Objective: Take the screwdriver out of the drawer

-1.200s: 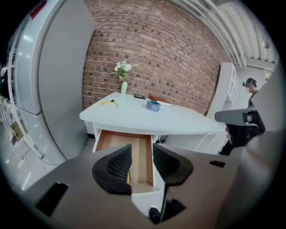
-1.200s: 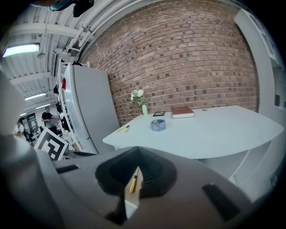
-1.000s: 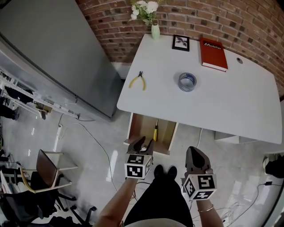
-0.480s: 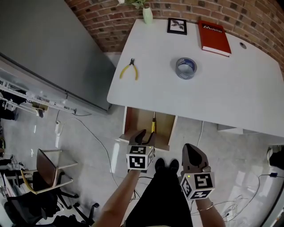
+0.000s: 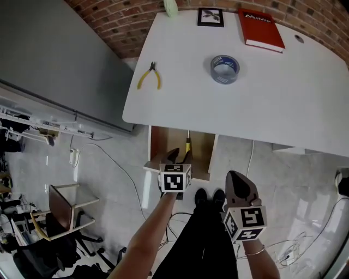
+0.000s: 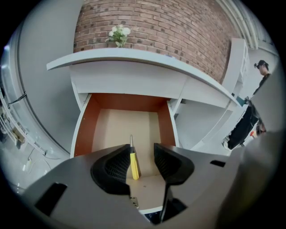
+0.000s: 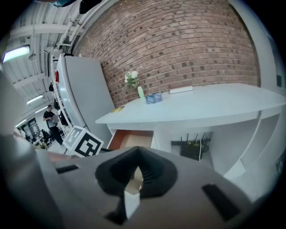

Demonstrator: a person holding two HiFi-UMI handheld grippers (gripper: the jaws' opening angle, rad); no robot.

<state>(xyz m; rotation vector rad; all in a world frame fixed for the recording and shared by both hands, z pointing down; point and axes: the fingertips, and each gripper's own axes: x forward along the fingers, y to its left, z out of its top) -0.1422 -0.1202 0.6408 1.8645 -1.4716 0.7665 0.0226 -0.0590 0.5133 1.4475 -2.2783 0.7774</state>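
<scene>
Brick wall: it (image 5: 109,16) runs behind the far edge of the desk.
Desk: I see a white top (image 5: 283,103) with a curved near edge. The drawer sits under that edge, toward the left.
Grey cabinet: a tall flat-fronted unit (image 5: 54,49) stands left of the desk.
Drawer: it (image 5: 154,144) is pulled out, with reddish-brown side walls and a pale wooden floor. Through the left gripper view I look straight into it (image 6: 87,129).
Left gripper: it (image 5: 178,158) is tilted down over the drawer's front edge. Its jaws (image 6: 142,162) have just been opening and stand wide apart, released, pressing on nothing. The screwdriver's handle shows in the gap, close by the left pad, but it lies on the drawer floor below and is not pinched.
Right gripper: it (image 5: 240,182) hangs right of the drawer and clear of it, above the floor. Its jaws (image 7: 134,167) are clenched together at the tips with nothing between them.
Red book: it (image 5: 260,30) lies flat at the desk's far edge.
Tape roll: the grey roll (image 5: 224,69) lies near the middle of the desk, apart from the book.
Pliers: the yellow-handled pair (image 5: 148,76) lies near the desk's left edge.
Screwdriver: it (image 5: 187,147) has a yellow handle (image 6: 133,164) and a thin metal shaft. It lies flat on the drawer floor about midway between the side walls. The shaft points toward the back and the handle toward the open front, just beyond the left gripper's tips.
</scene>
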